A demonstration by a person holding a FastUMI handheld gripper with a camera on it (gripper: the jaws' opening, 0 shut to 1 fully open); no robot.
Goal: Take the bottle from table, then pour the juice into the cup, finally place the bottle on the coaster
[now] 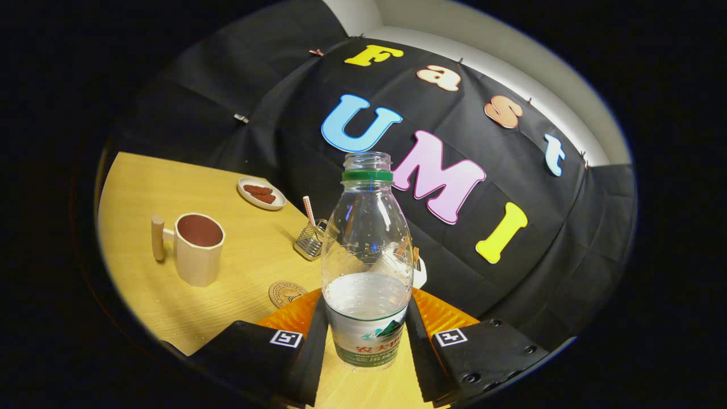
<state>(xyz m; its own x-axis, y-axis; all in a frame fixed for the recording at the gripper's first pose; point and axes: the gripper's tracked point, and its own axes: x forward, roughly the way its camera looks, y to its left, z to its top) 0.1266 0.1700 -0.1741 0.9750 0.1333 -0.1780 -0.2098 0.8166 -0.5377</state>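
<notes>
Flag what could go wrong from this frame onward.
1. The bottle has no cap and is partly full; held between the hand-held gripper fingers, it could spill if tipped before reaching the cup.
2. The coaster is small, so the bottle could land partly off it.

My one camera rode on tool (366,335), low over surface (250,261), tilted. It faced forward along both fingers (309,352), which pressed bottle (367,261) sides close before lens. Cup (196,247) and coaster (287,293) sat farther off; booth wall closed off background.
</notes>
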